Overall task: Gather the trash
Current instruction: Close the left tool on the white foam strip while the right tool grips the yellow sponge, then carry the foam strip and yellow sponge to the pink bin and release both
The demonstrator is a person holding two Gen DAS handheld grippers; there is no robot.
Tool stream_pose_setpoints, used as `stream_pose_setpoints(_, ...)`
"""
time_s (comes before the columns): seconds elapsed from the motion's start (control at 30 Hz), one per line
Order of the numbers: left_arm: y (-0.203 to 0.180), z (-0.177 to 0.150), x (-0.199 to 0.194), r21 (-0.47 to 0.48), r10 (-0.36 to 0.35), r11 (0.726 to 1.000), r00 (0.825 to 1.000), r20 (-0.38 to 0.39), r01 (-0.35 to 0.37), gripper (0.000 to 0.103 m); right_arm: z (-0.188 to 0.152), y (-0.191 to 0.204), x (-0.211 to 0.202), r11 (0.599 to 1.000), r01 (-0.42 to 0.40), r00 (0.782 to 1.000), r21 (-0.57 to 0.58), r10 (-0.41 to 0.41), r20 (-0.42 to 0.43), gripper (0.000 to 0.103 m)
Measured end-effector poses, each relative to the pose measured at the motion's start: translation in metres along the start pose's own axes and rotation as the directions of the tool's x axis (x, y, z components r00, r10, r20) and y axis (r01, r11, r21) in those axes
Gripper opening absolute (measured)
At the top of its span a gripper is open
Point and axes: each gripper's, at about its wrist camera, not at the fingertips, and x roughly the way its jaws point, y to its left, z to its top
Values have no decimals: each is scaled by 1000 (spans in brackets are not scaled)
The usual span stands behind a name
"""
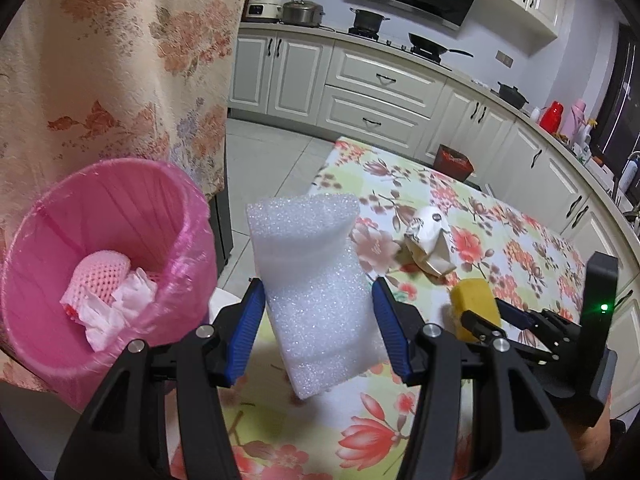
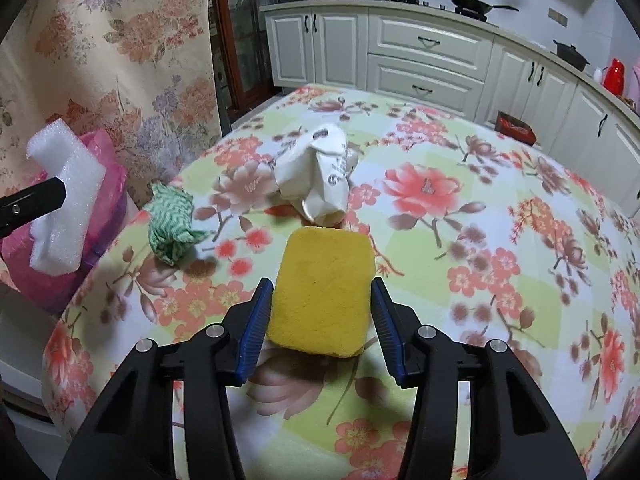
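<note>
In the left wrist view, our left gripper [image 1: 318, 312] has its blue-padded fingers [image 1: 247, 322] clamped on a white foam block [image 1: 316, 292], which is lifted off the floral tablecloth [image 1: 500, 240] at the table's near left edge. To the left, just beside the table, stands a pink trash bin [image 1: 72, 320] lined with a pink bag; a pink foam fruit net [image 1: 102, 276] and crumpled white tissue [image 1: 116, 308] lie inside it. Past the foam block a crumpled white paper bag [image 1: 428, 240] rests on the cloth. At the right our right gripper [image 1: 486, 320] shows side-on, closed on a yellow sponge [image 1: 476, 300].

In the right wrist view, the right gripper [image 2: 320, 312] grips the yellow sponge [image 2: 322, 292] between its blue fingers [image 2: 256, 320], with the sponge raised above the tablecloth [image 2: 500, 280]. Just beyond it lies the crumpled white paper bag [image 2: 324, 176], and to the left of that, near the table edge, a wadded green-striped cloth [image 2: 172, 224]. At the far left the white foam block [image 2: 66, 200] hangs in front of the pink trash bin [image 2: 108, 184], with one black finger of the left gripper pressed against it.
</note>
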Motion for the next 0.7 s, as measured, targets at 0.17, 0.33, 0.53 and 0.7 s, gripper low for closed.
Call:
stream_pose_setpoints(0.17, 11, 8, -13, -7, 10, 1000, 999, 34, -9, 53, 12, 5, -20, 1000, -4, 999, -7, 5, 47, 47)
stream_pose_setpoints(0.33, 24, 17, -27, -11, 29, 1000, 997, 69, -28, 53, 27, 14, -38, 1000, -21, 996, -21, 22, 92, 47)
stream_pose_setpoints(0.53, 50, 29, -50, -21, 64, 998, 991, 117, -62, 53, 45, 29, -54, 998, -44, 990, -47, 50, 135, 47)
stream_pose_setpoints(0.7, 74, 39, -73, -27, 101, 995, 982, 160, -98, 53, 58, 47, -63, 995, -71, 984, -71, 82, 161, 47)
